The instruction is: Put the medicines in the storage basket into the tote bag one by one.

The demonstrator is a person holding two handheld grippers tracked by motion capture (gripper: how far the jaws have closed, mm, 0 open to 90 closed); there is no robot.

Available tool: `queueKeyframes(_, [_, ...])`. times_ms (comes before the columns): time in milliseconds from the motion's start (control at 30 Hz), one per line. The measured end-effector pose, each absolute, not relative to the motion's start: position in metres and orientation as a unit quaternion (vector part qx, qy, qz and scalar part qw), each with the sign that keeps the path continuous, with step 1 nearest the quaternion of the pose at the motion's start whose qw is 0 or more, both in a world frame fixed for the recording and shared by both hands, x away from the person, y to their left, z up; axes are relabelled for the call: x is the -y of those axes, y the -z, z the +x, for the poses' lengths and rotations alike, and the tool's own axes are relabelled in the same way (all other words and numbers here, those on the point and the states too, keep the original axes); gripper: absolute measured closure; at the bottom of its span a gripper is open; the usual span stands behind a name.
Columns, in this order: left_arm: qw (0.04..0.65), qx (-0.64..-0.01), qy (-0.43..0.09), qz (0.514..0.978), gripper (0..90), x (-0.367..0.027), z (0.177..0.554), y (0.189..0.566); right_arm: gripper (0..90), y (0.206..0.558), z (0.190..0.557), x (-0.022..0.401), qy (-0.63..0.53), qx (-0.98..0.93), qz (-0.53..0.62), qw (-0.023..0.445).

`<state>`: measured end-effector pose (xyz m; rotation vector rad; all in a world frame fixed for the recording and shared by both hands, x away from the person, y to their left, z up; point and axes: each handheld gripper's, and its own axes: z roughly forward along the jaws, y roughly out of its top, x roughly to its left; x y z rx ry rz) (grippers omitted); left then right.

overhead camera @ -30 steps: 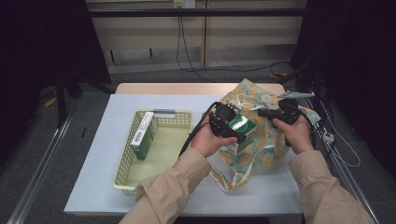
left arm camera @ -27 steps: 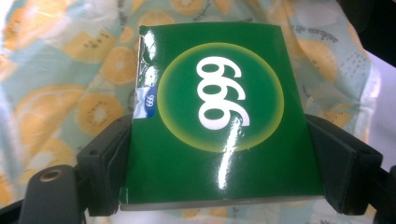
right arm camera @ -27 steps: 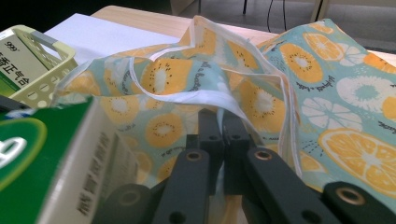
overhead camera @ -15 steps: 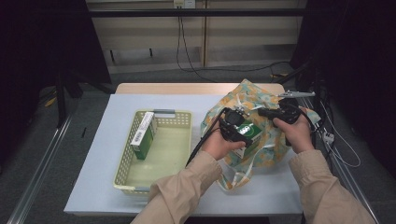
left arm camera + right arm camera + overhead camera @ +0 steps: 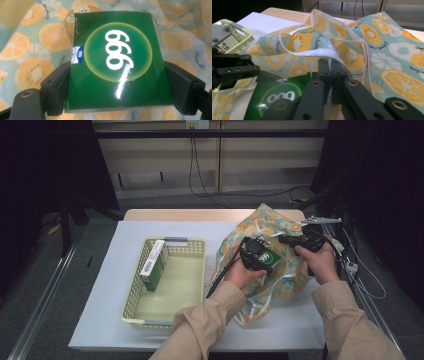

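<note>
On the white worktop [image 5: 115, 285], the fruit-print bag [image 5: 280, 270] lies right of centre, its rim pinched by the right tongs [image 5: 329, 72], while the left tongs [image 5: 117, 82] clamp the green box [image 5: 117, 62] just above it.

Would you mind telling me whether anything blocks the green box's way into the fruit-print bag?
Nothing visible does. The left gripper holds the green box just above the bag. The right gripper pinches the bag's rim and holds its mouth open.
</note>
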<state>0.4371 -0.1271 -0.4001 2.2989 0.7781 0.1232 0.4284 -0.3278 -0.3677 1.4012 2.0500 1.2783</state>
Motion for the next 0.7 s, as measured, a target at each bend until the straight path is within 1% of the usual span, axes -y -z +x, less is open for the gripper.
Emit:
queueKeyframes(67, [0.358, -0.302, -0.058, 0.882, 16.5, 0.131, 0.44, 0.403, 89.8, 0.368, 0.428, 0.328, -0.451, -0.722, 0.497, 0.172])
queueKeyframes(100, [0.361, -0.299, -0.052, 0.882, 16.5, 0.131, 0.442, 0.404, 89.8, 0.367, 0.428, 0.329, -0.451, -0.722, 0.495, 0.173])
queueKeyframes(133, [0.363, -0.305, -0.066, 0.878, 16.5, 0.132, 0.443, 0.405, 89.8, 0.367, 0.428, 0.329, -0.452, -0.722, 0.495, 0.172])
queueKeyframes(167, [0.366, -0.299, -0.058, 0.88, 16.4, 0.132, 0.446, 0.405, 89.9, 0.367, 0.428, 0.33, -0.452, -0.722, 0.495, 0.172])
queueKeyframes(200, [0.367, -0.306, -0.07, 0.876, 16.4, 0.133, 0.447, 0.406, 89.8, 0.367, 0.428, 0.33, -0.452, -0.722, 0.496, 0.172])
queueKeyframes(367, [0.369, -0.31, -0.092, 0.871, 16.4, 0.139, 0.456, 0.409, 89.8, 0.369, 0.429, 0.332, -0.452, -0.72, 0.499, 0.168])
queueKeyframes(533, [0.379, -0.306, -0.1, 0.868, 16.3, 0.149, 0.47, 0.412, 89.8, 0.369, 0.429, 0.332, -0.449, -0.72, 0.502, 0.168])
queueKeyframes(667, [0.387, -0.316, -0.113, 0.859, 15.9, 0.152, 0.475, 0.414, 89.8, 0.369, 0.429, 0.33, -0.446, -0.721, 0.504, 0.166])
queueKeyframes(700, [0.39, -0.312, -0.108, 0.86, 15.4, 0.151, 0.476, 0.414, 89.8, 0.369, 0.43, 0.329, -0.445, -0.723, 0.501, 0.168])
